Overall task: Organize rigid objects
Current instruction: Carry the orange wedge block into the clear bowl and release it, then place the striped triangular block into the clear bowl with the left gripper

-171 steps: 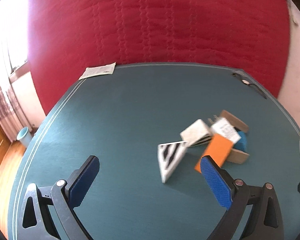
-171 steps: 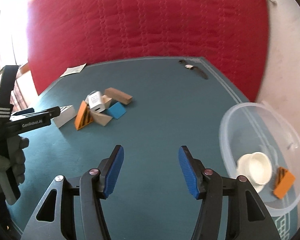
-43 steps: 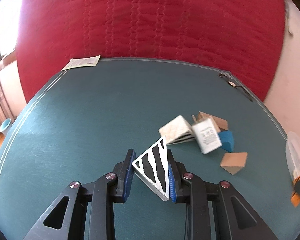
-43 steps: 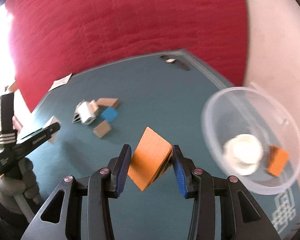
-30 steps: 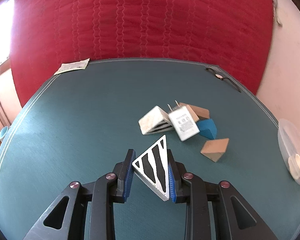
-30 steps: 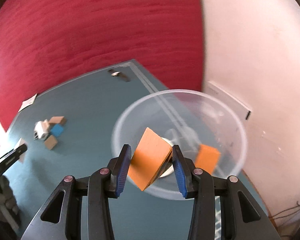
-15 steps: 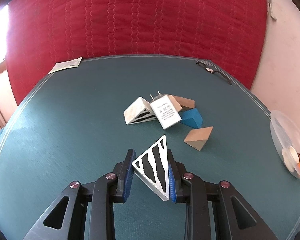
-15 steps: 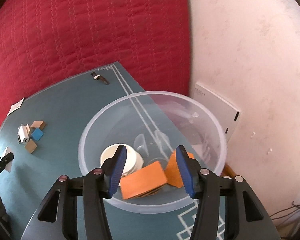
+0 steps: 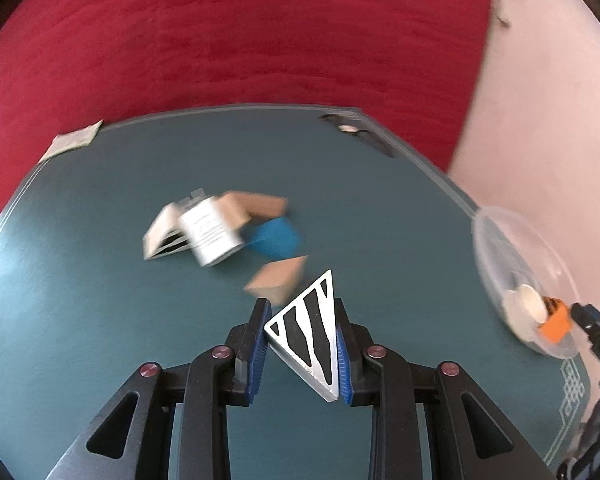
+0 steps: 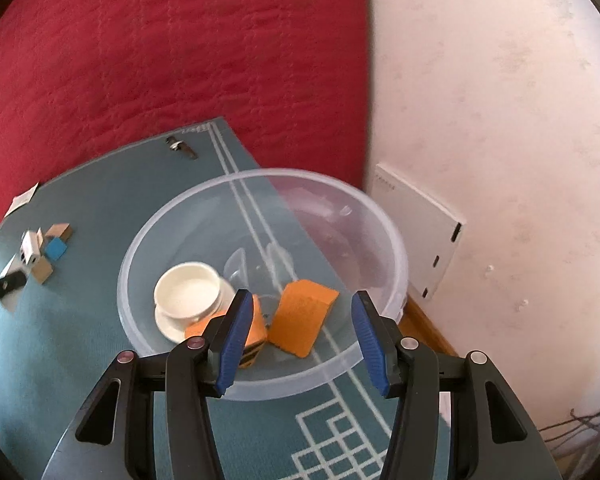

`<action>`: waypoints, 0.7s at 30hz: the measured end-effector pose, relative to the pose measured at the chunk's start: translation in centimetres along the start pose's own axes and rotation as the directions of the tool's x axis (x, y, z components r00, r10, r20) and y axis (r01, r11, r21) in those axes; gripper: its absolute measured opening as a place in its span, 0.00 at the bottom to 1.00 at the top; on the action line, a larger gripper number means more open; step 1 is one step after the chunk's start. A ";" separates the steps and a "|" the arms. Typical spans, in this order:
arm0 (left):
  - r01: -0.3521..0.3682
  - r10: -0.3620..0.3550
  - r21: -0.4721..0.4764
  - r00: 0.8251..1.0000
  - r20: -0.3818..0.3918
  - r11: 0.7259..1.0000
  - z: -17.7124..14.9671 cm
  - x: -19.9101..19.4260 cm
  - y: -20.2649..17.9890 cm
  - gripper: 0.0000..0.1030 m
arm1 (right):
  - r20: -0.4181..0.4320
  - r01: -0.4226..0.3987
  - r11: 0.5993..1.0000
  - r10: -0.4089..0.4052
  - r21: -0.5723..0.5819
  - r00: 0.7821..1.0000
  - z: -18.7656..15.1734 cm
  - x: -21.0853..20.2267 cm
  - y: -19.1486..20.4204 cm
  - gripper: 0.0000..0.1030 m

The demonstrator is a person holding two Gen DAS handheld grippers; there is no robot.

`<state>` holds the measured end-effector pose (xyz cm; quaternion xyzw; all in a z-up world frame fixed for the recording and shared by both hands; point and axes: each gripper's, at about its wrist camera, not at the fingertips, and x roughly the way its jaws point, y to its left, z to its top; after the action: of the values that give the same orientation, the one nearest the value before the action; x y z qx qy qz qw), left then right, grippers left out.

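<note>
A: Where is the striped wedge (image 9: 309, 330)?
B: Clamped between the blue pads of the left tool (image 9: 300, 346), held above the green table (image 9: 100, 320), its point toward the loose pile: a white charger (image 9: 210, 236), a blue block (image 9: 274, 237), a tan wedge (image 9: 278, 278)

A: And the right tool (image 10: 300, 330)?
B: Spread apart, gripping nothing, poised over the clear bowl (image 10: 340, 200). Two orange wedges lie inside, one (image 10: 300, 318) between the pads, beside a white dish (image 10: 188, 292)

Clear glossy plastic bowl (image 10: 384, 236)
</note>
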<state>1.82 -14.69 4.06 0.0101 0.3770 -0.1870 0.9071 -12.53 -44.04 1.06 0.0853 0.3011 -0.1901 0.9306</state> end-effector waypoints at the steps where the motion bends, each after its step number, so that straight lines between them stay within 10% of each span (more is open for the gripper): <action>1: 0.009 -0.009 0.013 1.000 0.000 1.000 0.2 0.0 -0.7 0.30 | -0.015 -0.006 1.000 0.005 -0.014 1.000 -0.2 0.2 0.2 0.51; 21: 0.225 -0.233 0.289 0.972 -0.005 0.930 3.5 1.5 -15.4 0.30 | 0.050 -0.037 0.999 0.037 0.016 0.998 0.2 -0.1 -1.4 0.54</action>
<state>-0.16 -30.05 7.46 0.0951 0.3308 -0.3444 0.8734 -13.11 -45.36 1.19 0.0938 0.2747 -0.1774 0.9404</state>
